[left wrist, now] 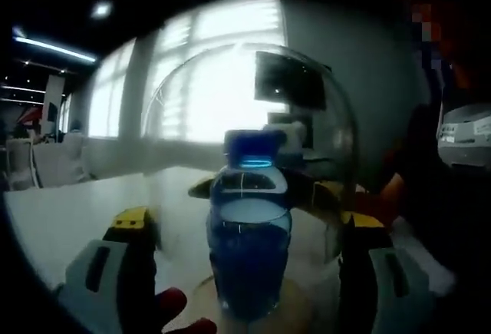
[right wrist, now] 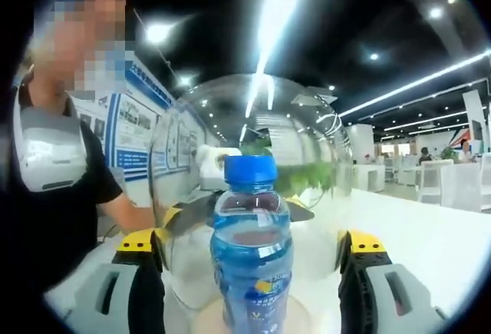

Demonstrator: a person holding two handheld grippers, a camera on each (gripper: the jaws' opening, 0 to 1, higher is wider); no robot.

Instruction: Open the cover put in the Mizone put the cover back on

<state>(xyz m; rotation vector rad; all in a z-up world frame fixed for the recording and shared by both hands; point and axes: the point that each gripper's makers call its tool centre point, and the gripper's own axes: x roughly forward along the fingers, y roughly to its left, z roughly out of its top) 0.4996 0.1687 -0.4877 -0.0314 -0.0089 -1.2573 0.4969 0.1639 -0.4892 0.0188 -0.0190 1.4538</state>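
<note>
A Mizone bottle (left wrist: 249, 249) (right wrist: 252, 253) with blue drink and a blue cap stands upright on a round tan base (right wrist: 299, 320). A clear dome cover (left wrist: 322, 119) (right wrist: 307, 142) stands over the bottle. My left gripper (left wrist: 245, 242) is open, its jaws spread to either side of the dome's near wall. My right gripper (right wrist: 249, 246) is open too, and flanks the dome from the opposite side. Through the dome each view shows the other gripper's yellow-and-black jaws (left wrist: 201, 188) (right wrist: 184, 215) against the far wall. Whether the jaws press on the dome I cannot tell.
The base stands on a white table (left wrist: 69, 219) (right wrist: 430, 226). A person in a dark shirt (left wrist: 430, 180) (right wrist: 54, 196) stands close beside the table. A red item (left wrist: 170, 305) shows at the bottom of the left gripper view. Chairs and tables stand farther off.
</note>
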